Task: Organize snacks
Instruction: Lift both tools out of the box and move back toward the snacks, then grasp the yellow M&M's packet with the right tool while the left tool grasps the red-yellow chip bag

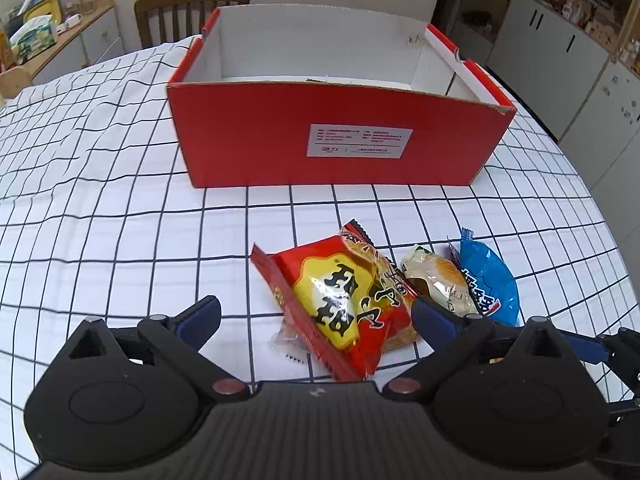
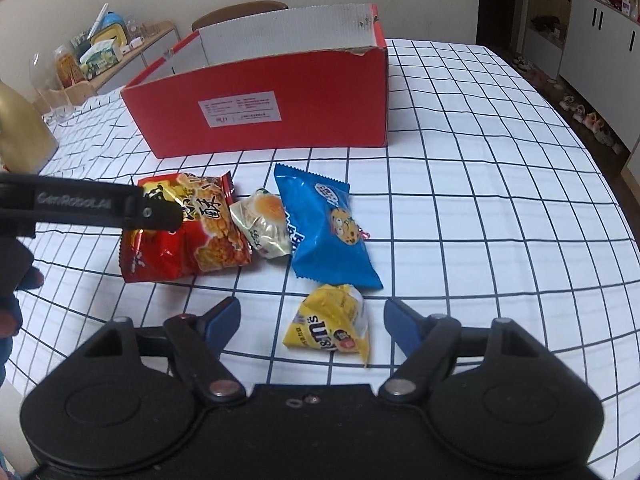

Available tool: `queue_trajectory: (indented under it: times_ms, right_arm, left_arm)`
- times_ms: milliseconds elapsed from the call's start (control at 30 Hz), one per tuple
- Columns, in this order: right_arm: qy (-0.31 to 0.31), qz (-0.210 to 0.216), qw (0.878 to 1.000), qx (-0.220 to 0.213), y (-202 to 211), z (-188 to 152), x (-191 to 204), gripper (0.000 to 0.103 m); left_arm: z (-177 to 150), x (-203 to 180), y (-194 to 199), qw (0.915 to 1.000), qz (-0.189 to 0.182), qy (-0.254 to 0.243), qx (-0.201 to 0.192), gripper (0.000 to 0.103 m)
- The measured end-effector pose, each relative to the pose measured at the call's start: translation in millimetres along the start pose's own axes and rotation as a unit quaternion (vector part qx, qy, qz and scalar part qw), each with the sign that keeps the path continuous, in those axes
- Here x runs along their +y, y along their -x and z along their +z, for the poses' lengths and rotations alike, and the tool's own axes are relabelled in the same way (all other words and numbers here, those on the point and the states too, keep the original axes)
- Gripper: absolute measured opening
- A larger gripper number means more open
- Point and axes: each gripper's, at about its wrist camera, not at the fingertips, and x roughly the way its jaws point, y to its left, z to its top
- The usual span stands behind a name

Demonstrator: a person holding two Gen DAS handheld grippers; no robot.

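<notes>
An open red box (image 1: 340, 132) with a white inside stands at the back of the checked tablecloth (image 1: 100, 220). In front of it lie overlapping red snack packets (image 1: 332, 300), a pale pastry packet (image 1: 440, 280) and a blue cookie packet (image 1: 488, 280). My left gripper (image 1: 316, 312) is open and low over the red packets, which lie between its fingers with a gap on the left. In the right wrist view my right gripper (image 2: 313, 312) is open around a yellow candy packet (image 2: 328, 324), and neither pad touches it. The red box (image 2: 260, 112) stands behind.
A wooden chair (image 1: 192, 4) stands behind the box and a cluttered sideboard (image 1: 52, 28) is at the back left. A gold bottle (image 2: 20, 128) stands at the table's left. White cabinets (image 1: 560, 60) line the right, past the table edge.
</notes>
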Motion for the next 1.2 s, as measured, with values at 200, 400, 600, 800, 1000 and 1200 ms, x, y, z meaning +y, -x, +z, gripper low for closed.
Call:
queue_trajectory:
  times_ms: [200, 400, 600, 800, 1000, 1200]
  right_arm:
    - [0.012, -0.005, 1.000, 0.007, -7, 2, 3, 0.067]
    - [0.021, -0.016, 1.000, 0.012, -10, 2, 6, 0.058]
    - [0.026, -0.029, 0.999, 0.010, -9, 2, 6, 0.042]
    - [0.024, -0.033, 0.999, 0.009, -6, -1, 2, 0.035]
    - [0.016, -0.026, 1.000, 0.005, 2, -4, -1, 0.033]
    - [0.006, -0.013, 1.000, -0.002, 16, -5, -3, 0.032]
  left_arm:
    - [1, -4, -9, 0.9998, -0.006, -0.015, 0.009, 0.089]
    - [4, -5, -12, 0.9997, -0.014, -0.019, 0.010, 0.075]
    - [6, -5, -11, 0.9995, -0.023, -0.013, 0.016, 0.066]
    - [11, 8, -8, 0.9994, -0.026, 0.010, 0.021, 0.062]
    - [19, 28, 8, 0.9976, -0.045, 0.051, 0.012, 0.059]
    - [21, 39, 27, 0.9965, -0.050, 0.067, 0.005, 0.058]
